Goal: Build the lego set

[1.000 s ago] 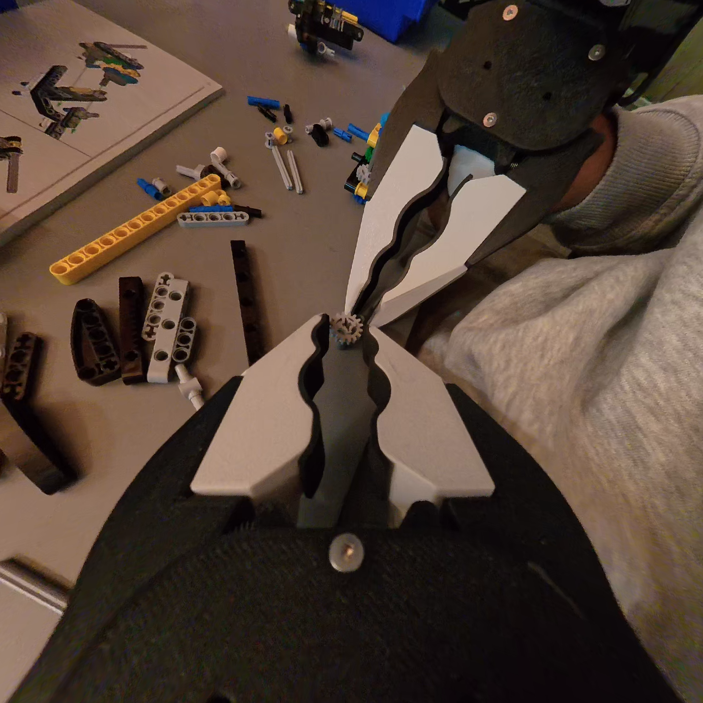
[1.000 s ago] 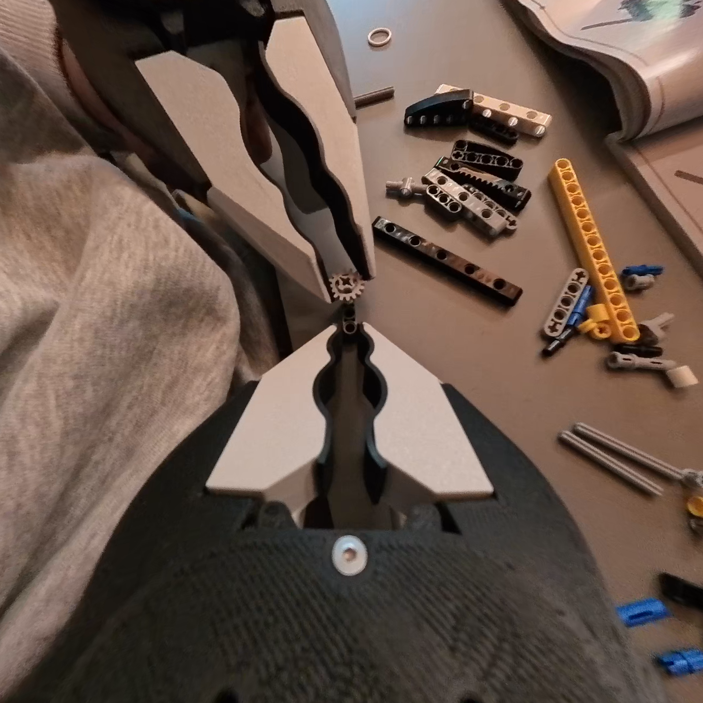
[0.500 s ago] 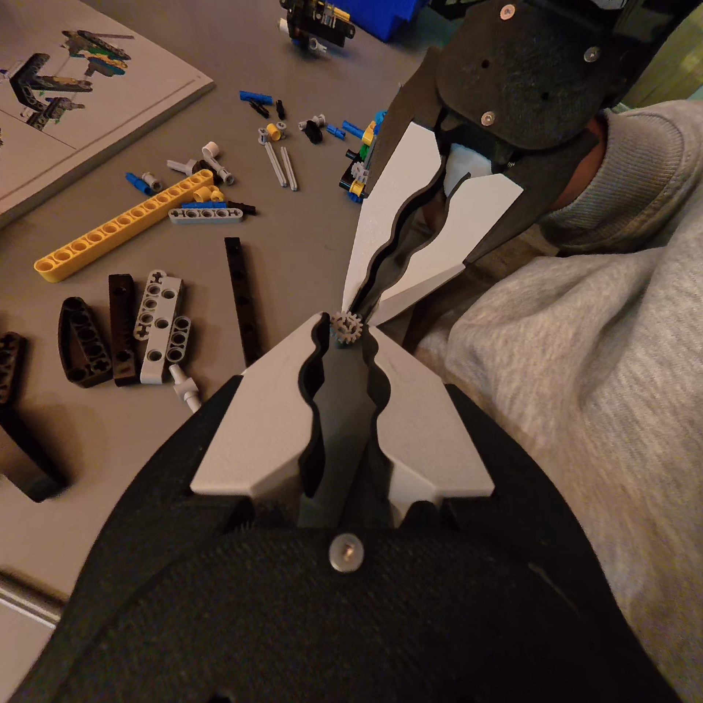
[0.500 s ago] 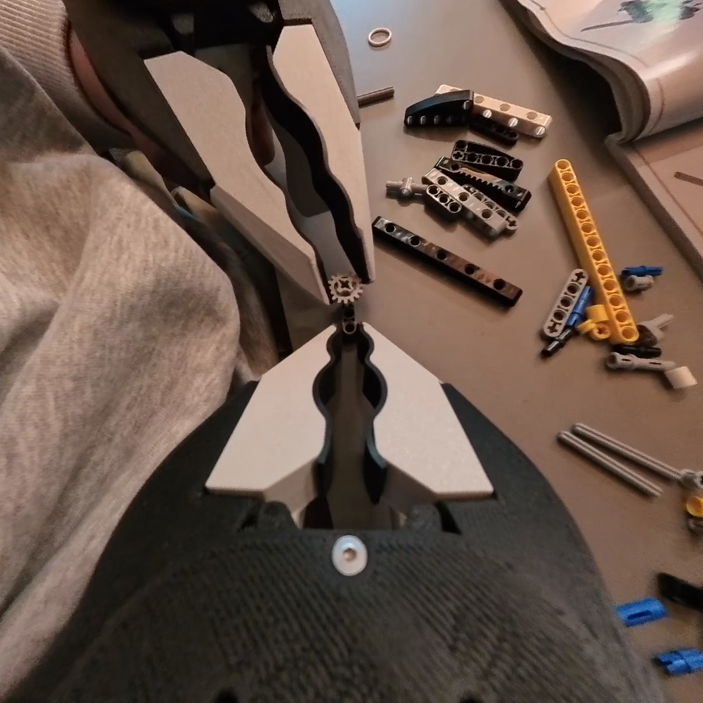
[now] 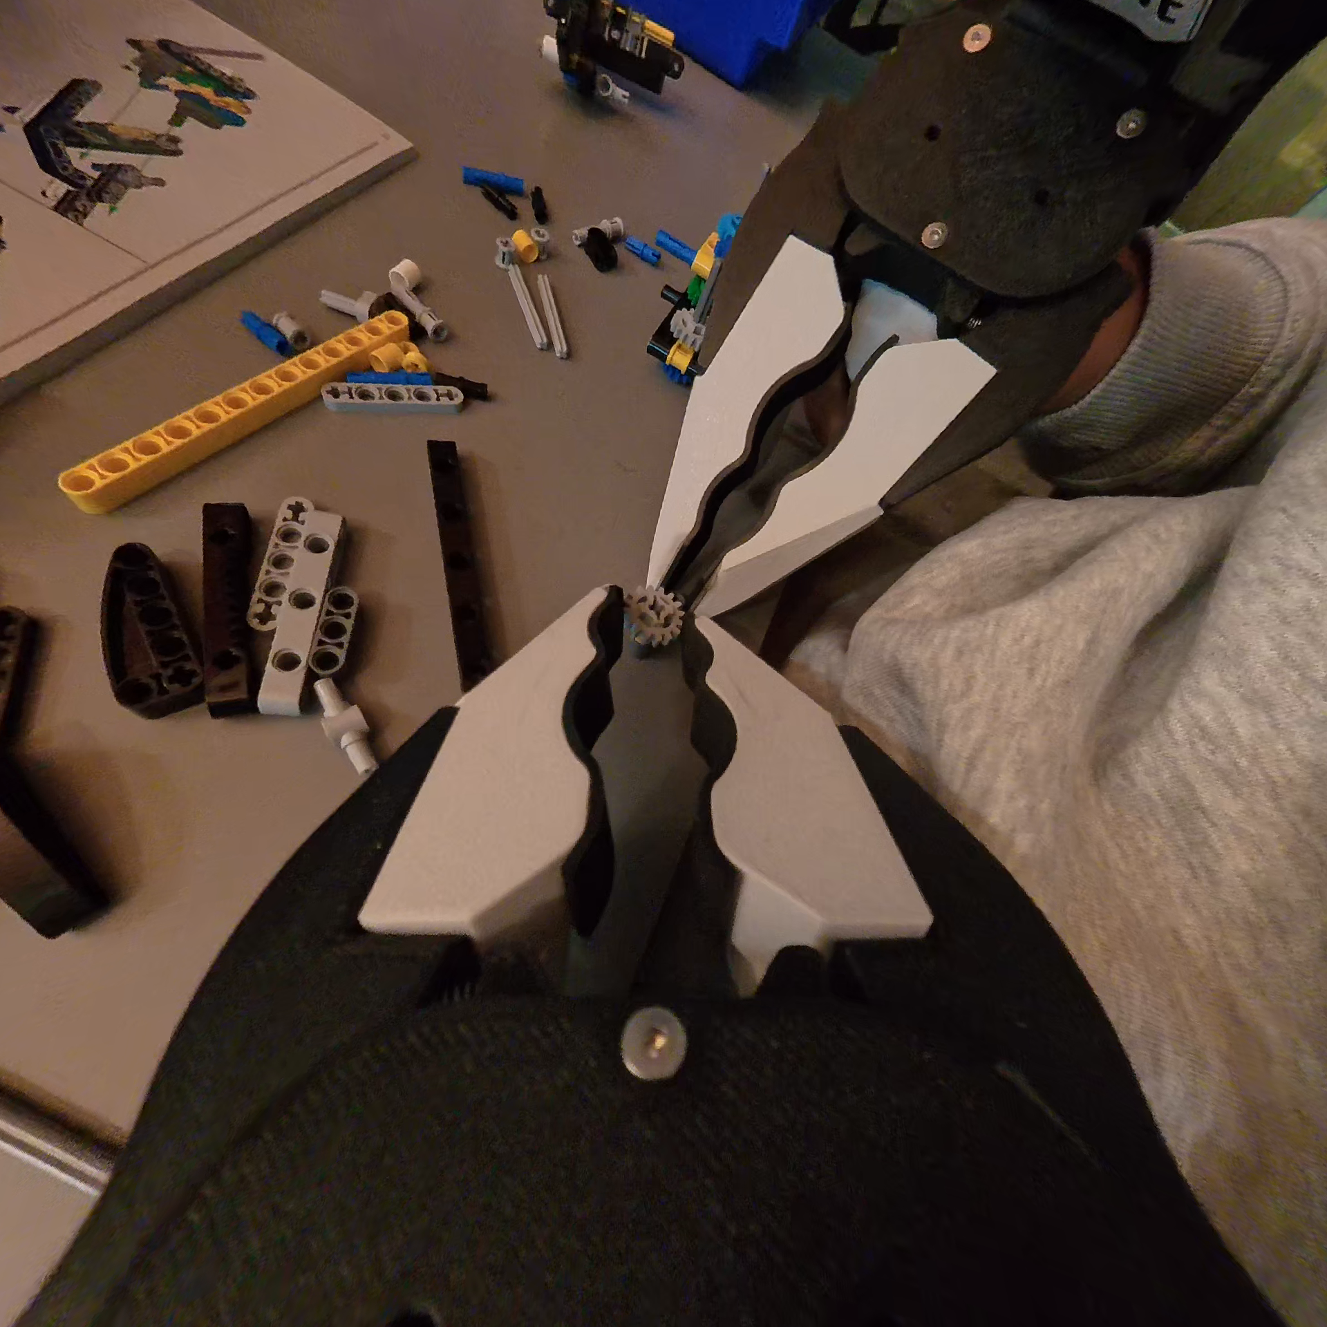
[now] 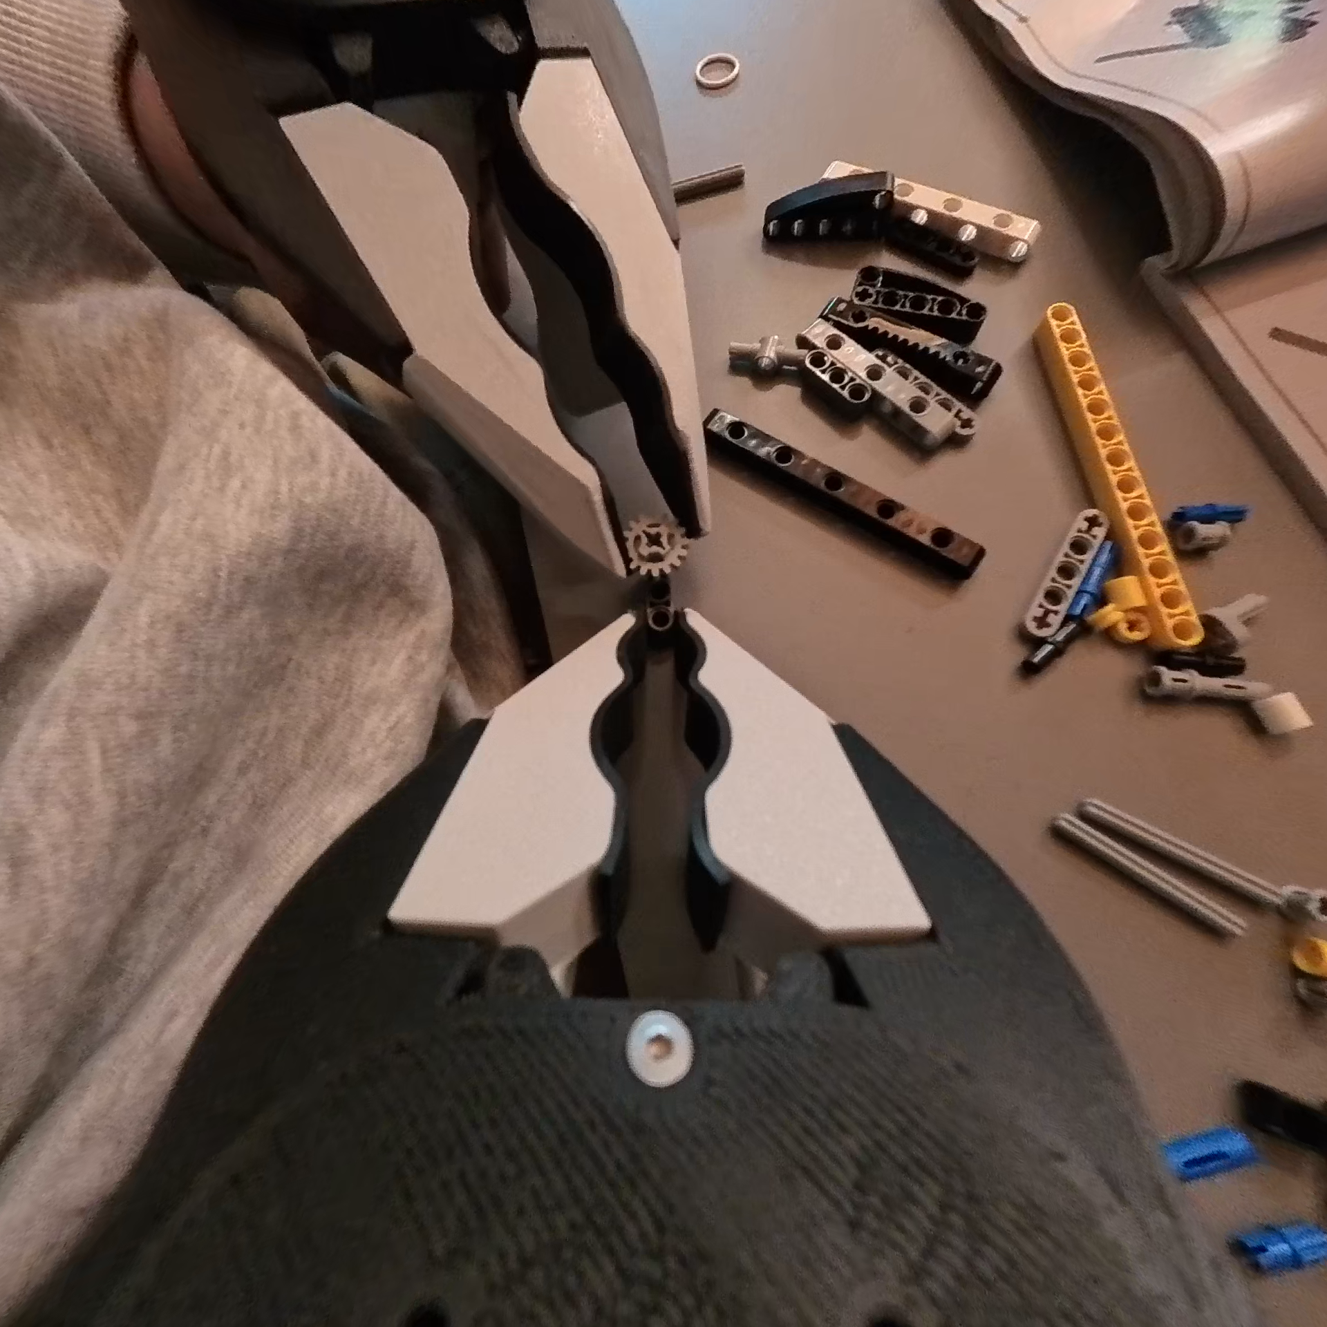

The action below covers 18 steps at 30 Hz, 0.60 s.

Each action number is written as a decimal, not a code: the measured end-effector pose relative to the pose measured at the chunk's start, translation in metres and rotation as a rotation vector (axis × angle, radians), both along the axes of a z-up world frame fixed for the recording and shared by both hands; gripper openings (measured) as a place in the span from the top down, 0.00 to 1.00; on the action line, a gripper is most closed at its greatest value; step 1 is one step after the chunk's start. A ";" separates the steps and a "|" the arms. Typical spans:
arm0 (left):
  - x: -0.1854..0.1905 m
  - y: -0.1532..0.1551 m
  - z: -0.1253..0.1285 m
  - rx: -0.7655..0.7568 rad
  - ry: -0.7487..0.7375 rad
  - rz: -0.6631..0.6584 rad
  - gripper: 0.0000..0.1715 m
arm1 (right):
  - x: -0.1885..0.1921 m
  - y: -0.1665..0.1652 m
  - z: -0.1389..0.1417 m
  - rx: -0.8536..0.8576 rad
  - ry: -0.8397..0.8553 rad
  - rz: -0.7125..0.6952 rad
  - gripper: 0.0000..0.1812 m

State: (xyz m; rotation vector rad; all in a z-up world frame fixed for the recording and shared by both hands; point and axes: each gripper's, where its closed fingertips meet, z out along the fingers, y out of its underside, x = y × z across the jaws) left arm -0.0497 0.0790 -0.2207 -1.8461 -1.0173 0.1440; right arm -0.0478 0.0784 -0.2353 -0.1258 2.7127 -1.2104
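Observation:
My left gripper [image 5: 650,610] is shut on a small grey gear [image 5: 652,614], held at its fingertips above the table edge. In the right wrist view the gear [image 6: 655,547] shows face-on between the left gripper's tips. My right gripper [image 6: 660,619] is shut on a short black pin [image 6: 659,607], whose end touches the gear's lower rim. The two grippers meet tip to tip. In the left wrist view the right gripper [image 5: 682,585] comes in from the upper right, and the gear hides the pin.
Loose parts lie on the grey table: a long yellow beam [image 5: 230,413], a long black beam [image 5: 459,560], grey and black beams [image 5: 294,603], two grey axles [image 5: 538,309], blue pins. An instruction booklet [image 5: 143,179], a partial assembly [image 5: 617,43] and a blue bin [image 5: 718,29] are at the back. A grey sleeve [image 5: 1077,718] is at the right. The grippers are tip to tip, or close to it. The partial assembly [image 5: 617,43] is about equally far from each gripper, around 30 centimetres.
Both grippers hold their parts and stay tip to tip. The left wrist view has drifted slightly over the table. The pin stays against the gear.

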 end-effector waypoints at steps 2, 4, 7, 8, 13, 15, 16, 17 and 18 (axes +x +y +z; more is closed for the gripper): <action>0.000 0.000 0.000 0.013 -0.009 0.010 0.92 | 0.000 0.000 0.000 0.000 0.000 0.000 0.97; -0.001 0.000 0.000 0.032 -0.022 0.017 0.92 | 0.000 0.000 0.000 -0.001 0.000 0.000 0.97; 0.000 0.000 0.000 0.029 -0.024 0.014 0.92 | 0.000 0.000 0.000 -0.001 0.003 0.000 0.97; 0.000 0.000 0.000 0.029 -0.025 0.013 0.92 | 0.000 0.000 0.000 -0.001 0.003 0.000 0.97; 0.000 0.000 -0.001 0.040 -0.033 0.012 0.92 | 0.000 0.000 0.000 -0.001 0.004 0.000 0.97; 0.000 0.000 -0.001 0.046 -0.037 0.013 0.92 | 0.000 0.000 0.000 -0.001 0.005 -0.001 0.97; 0.000 0.000 -0.001 0.050 -0.038 0.015 0.92 | 0.000 0.000 0.000 -0.002 0.005 -0.001 0.97; 0.000 0.000 -0.001 0.053 -0.039 0.016 0.91 | 0.000 0.000 0.000 -0.002 0.006 -0.001 0.97; 0.000 0.000 -0.001 0.056 -0.041 0.017 0.92 | 0.000 0.000 0.000 -0.002 0.006 -0.001 0.97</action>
